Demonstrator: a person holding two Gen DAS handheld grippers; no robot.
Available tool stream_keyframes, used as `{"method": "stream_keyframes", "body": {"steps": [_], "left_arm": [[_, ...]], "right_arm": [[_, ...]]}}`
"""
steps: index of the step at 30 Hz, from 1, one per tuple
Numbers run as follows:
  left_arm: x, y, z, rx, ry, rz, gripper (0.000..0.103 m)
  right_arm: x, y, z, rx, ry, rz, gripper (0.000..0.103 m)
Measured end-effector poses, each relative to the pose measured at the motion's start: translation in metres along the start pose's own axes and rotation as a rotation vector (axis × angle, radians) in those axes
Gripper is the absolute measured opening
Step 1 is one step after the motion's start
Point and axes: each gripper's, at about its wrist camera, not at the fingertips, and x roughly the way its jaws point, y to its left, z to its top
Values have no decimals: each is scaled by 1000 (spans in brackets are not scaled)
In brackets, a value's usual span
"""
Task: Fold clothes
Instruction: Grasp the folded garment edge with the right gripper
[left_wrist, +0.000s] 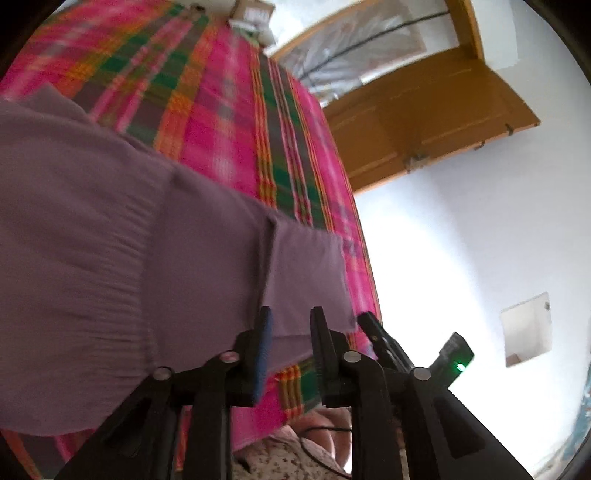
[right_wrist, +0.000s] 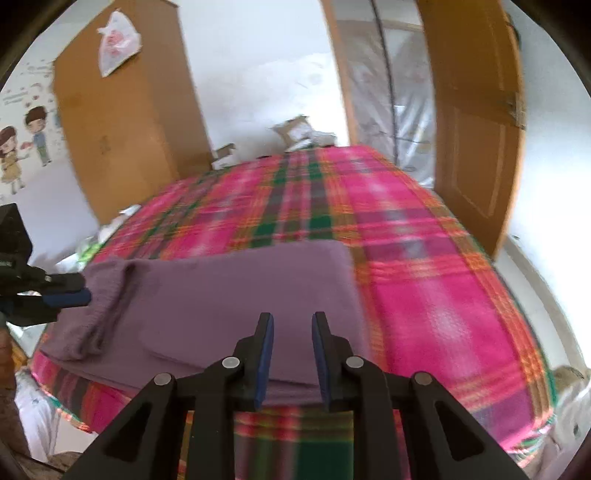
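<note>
A purple garment (right_wrist: 221, 295) lies partly folded on a bed with a pink, green and orange plaid blanket (right_wrist: 424, 266). In the left wrist view the garment (left_wrist: 129, 240) fills the left side, with a ribbed cuff area and a folded edge near the bed's side. My left gripper (left_wrist: 291, 321) is open, its fingers at the garment's near edge, gripping nothing. My right gripper (right_wrist: 292, 325) is open, just over the garment's near edge. The left gripper also shows in the right wrist view (right_wrist: 70, 291), at the garment's left end. The right gripper shows in the left wrist view (left_wrist: 384, 339).
A wooden wardrobe (right_wrist: 125, 122) stands beyond the bed on the left, with a plastic bag (right_wrist: 118, 40) hung on it. An open wooden door (right_wrist: 476, 118) is on the right. Cardboard boxes (right_wrist: 295, 129) sit past the bed's far end. The white wall (left_wrist: 461, 240) is beside the bed.
</note>
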Motion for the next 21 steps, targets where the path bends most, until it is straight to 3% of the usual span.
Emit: {"method": "stream_keyframes", "body": {"steps": [7,10,15,19,21], "left_arm": [[-31,36,4,-76,-96,45,21],[-40,54,6,-123,-136,57,21],[-51,81,8,-181,-181,78,21],[-59,94,10,-198,-204,109,21],[-63,98,11,-190,-231,122,21]], "right_arm": [[36,65,14,-65,74,278,22],[58,89,13,-74,146,388,22],[90,115,14,-54,238,484,23],[107,127,16,-27,280,535,41],[116,132,17,-15,306,559,45]]}}
